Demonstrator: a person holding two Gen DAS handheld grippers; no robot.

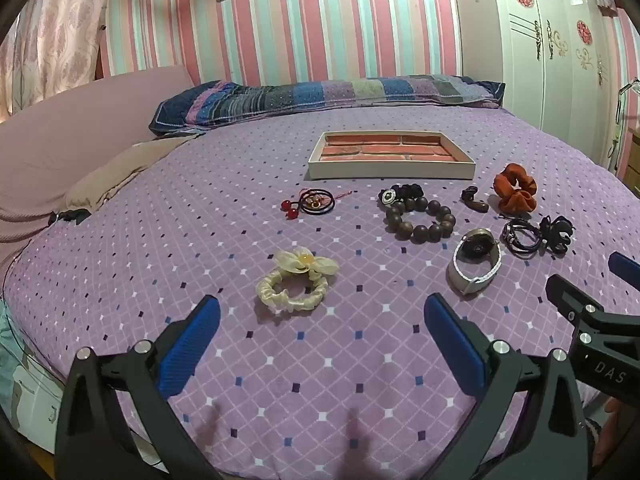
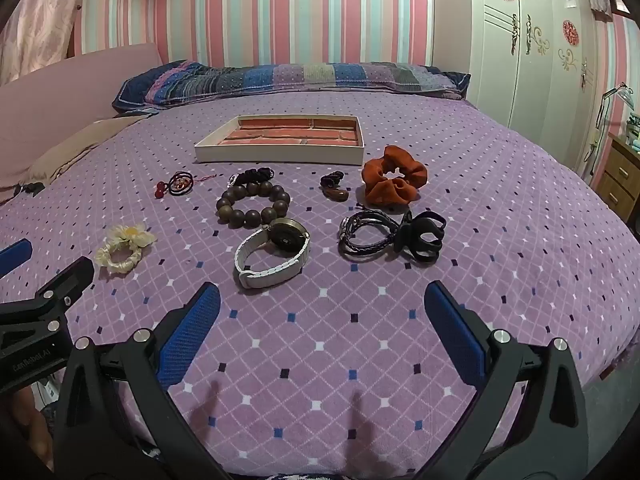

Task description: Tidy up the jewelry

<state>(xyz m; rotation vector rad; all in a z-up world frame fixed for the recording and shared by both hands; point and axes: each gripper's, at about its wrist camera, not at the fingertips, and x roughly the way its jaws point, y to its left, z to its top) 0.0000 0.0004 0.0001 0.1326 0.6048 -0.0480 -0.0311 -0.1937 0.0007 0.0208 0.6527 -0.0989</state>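
A shallow white tray (image 1: pixel 390 170) (image 2: pixel 280 155) with a brick-pattern floor lies empty on the purple bedspread. In front of it lie a cream scrunchie (image 1: pixel 294 282) (image 2: pixel 122 250), a red-bead hair tie (image 1: pixel 308 202) (image 2: pixel 178 185), a brown bead bracelet (image 1: pixel 420 218) (image 2: pixel 253 204), a white-strap watch (image 1: pixel 474 266) (image 2: pixel 274 252), an orange scrunchie (image 1: pixel 515 194) (image 2: pixel 394 180), a braided bracelet (image 2: pixel 366 234) and a black claw clip (image 1: pixel 556 234) (image 2: pixel 422 236). My left gripper (image 1: pixel 322 338) is open and empty just before the cream scrunchie. My right gripper (image 2: pixel 322 330) is open and empty just before the watch.
A small brown pendant piece (image 2: pixel 336 188) and a black hair tie with a charm (image 2: pixel 250 176) lie near the tray. A striped pillow (image 1: pixel 320 98) lies at the head of the bed. A white wardrobe (image 2: pixel 532 52) and a wooden drawer unit (image 2: pixel 620 176) stand at the right.
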